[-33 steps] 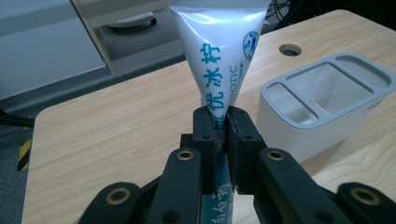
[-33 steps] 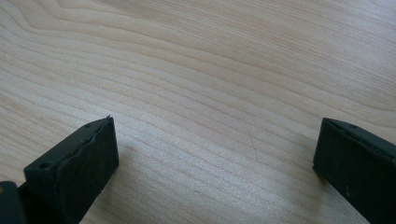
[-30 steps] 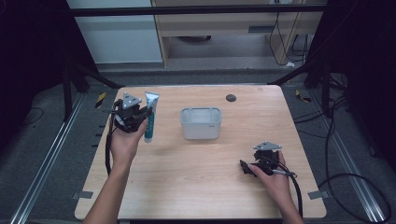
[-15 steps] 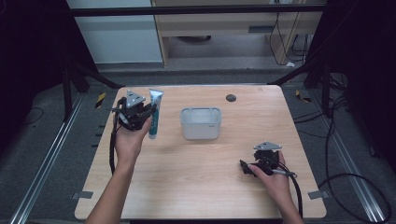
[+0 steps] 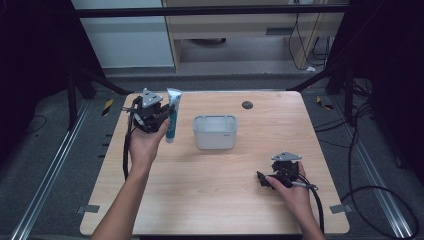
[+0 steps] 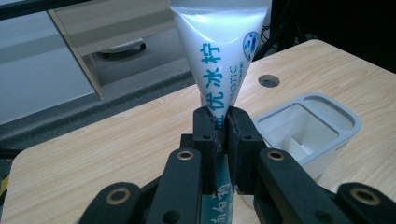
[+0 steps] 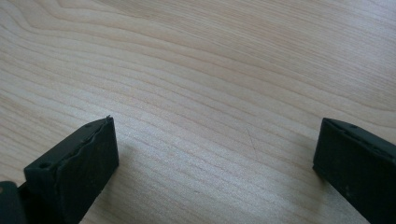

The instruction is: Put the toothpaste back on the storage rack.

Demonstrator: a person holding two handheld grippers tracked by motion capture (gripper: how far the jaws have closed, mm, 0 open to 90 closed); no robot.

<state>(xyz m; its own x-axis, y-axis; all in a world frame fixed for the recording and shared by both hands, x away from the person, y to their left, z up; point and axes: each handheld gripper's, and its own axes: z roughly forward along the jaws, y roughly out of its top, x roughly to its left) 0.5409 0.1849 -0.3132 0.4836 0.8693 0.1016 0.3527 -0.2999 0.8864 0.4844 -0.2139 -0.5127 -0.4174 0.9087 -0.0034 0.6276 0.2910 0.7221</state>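
Now left tool [image 6: 223, 140] clamps toothpaste tube [image 6: 219, 56] beside grey container [image 5: 214, 131].

Dim room, evenly lit table [image 5: 210, 185], soft shadows, dark surroundings, slightly soft focus

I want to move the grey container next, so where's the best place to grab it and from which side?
Grip the grey container by one of its thin upright walls, coming straight down from above with one jaw inside and one outside. It stands upright and open-topped on the table, and its body looks too wide to span. The right gripper is open and free; the near rim facing it seems the easiest reach.
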